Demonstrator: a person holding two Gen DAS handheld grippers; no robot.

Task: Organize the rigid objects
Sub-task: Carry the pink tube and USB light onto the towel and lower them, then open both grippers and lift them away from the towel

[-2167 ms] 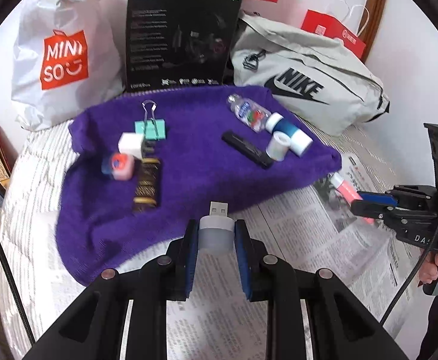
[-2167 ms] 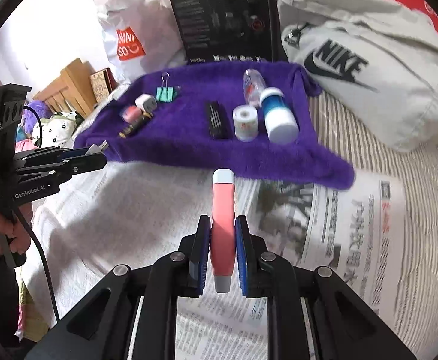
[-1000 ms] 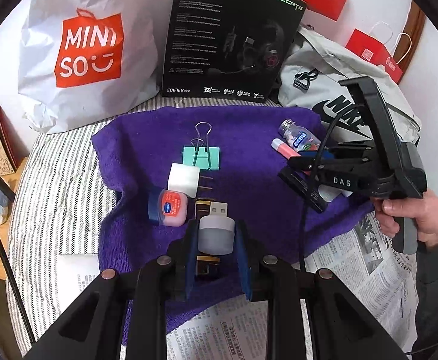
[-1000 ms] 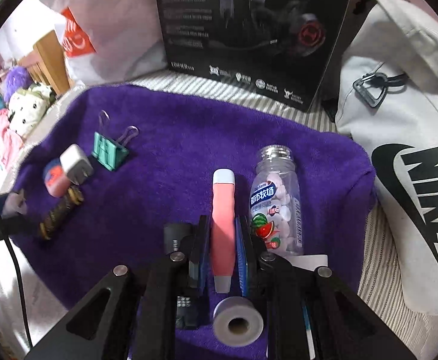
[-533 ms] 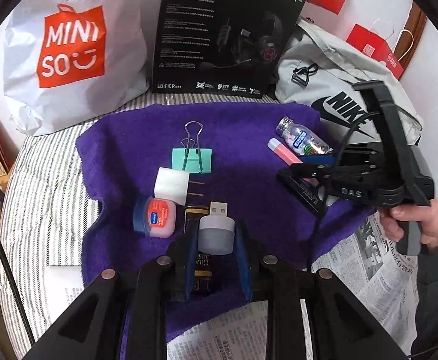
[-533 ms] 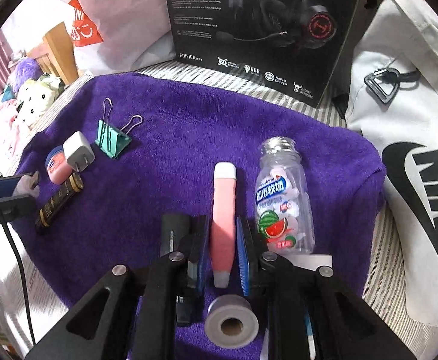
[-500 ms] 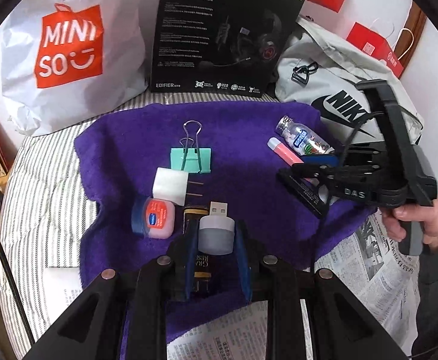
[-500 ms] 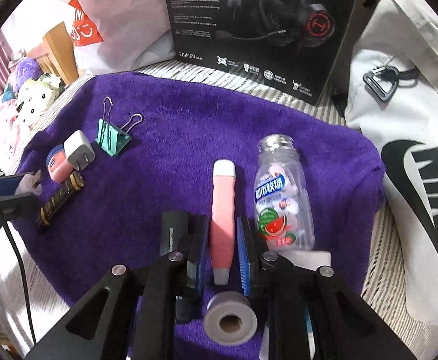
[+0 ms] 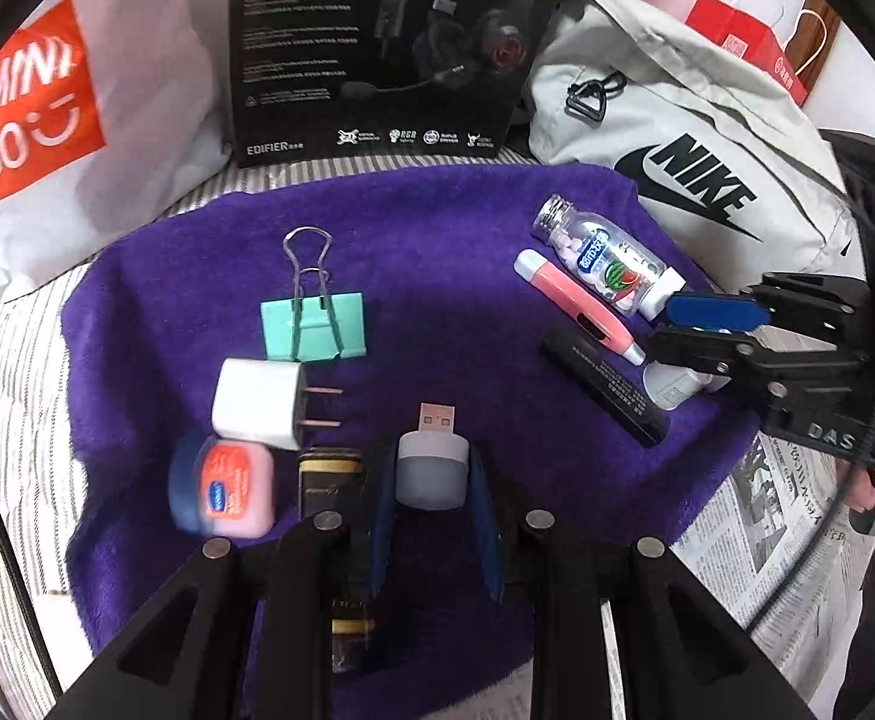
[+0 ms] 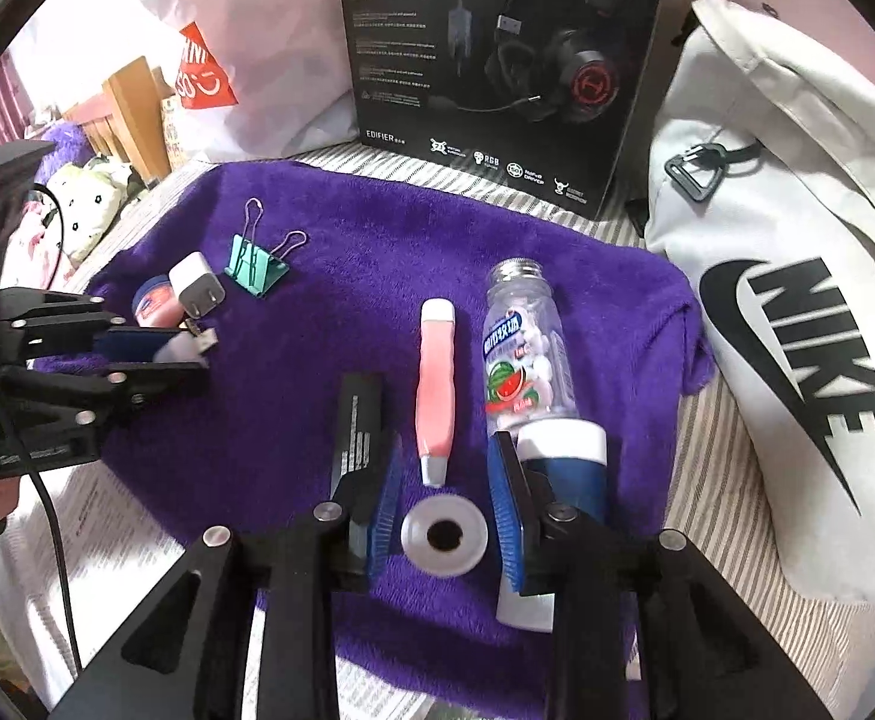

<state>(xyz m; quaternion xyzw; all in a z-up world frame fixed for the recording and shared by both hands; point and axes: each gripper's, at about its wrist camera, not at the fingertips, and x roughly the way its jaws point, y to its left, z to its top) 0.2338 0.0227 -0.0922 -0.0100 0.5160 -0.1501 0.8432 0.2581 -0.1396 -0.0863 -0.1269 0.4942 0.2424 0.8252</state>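
Landmark: a purple towel (image 9: 449,228) spread on a striped bed, every place below read against it.
Towel's left part: a lip-balm jar (image 9: 224,489), a white plug adapter (image 9: 257,402) just behind it, a teal binder clip (image 9: 314,324) farther back, a dark gold-banded tube (image 9: 329,480) beside the jar.
Left hand-held gripper (image 9: 431,510): over the towel's near edge, its blue pads clamped on a small grey USB light (image 9: 432,468), plug end pointing away from the camera.
Towel's right part: a black bar (image 9: 602,393), a pink pen-shaped tube (image 10: 435,387) and a clear candy bottle (image 10: 527,354) lying side by side, in that order.
Right hand-held gripper (image 10: 444,501): at the towel's near right corner, jaws opening; the pink tube lies on the cloth just ahead of the pads, free of them, and a white tape roll (image 10: 444,534) lies between the fingers.
Right finger: a blue-and-white container (image 10: 563,462) lies just past it.
Behind the towel: a shopping bag, a headset box and a grey Nike bag.
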